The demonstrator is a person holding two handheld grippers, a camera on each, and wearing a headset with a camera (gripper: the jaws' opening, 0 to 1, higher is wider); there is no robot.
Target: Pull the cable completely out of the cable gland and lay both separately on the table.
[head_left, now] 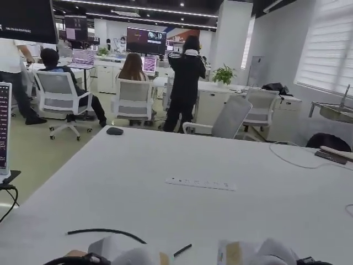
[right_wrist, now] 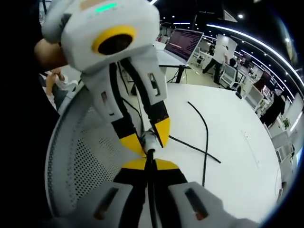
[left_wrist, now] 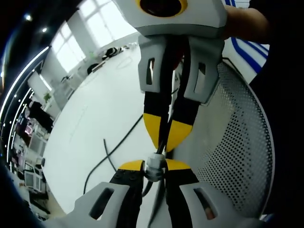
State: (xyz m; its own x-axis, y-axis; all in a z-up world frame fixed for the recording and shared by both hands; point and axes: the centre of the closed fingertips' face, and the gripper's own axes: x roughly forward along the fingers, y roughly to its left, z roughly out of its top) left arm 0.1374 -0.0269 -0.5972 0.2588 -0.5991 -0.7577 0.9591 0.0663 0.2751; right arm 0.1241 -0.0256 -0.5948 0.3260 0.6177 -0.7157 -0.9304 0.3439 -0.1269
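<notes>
Off the near edge of the white table [head_left: 165, 210], over a white perforated panel [left_wrist: 237, 142], both grippers meet tip to tip. Left gripper [left_wrist: 154, 166] clamped tight on the pale cable gland [right_wrist: 149, 140], yellow tips on either side of it. Right gripper [right_wrist: 149, 165] closed on the black cable [left_wrist: 164, 140] just beside the gland, with the cable running back between its jaws. Cable end meets the gland, can't tell how far in it sits; neither one lies on the table. On the tabletop two loose black wires [right_wrist: 205, 137] cross each other near the grippers. Farther out a flat white power strip [head_left: 201, 184], and a dark mouse [head_left: 115, 131] near the far edge. Beyond the table are office chairs, monitors, people seated at desks and one person standing
</notes>
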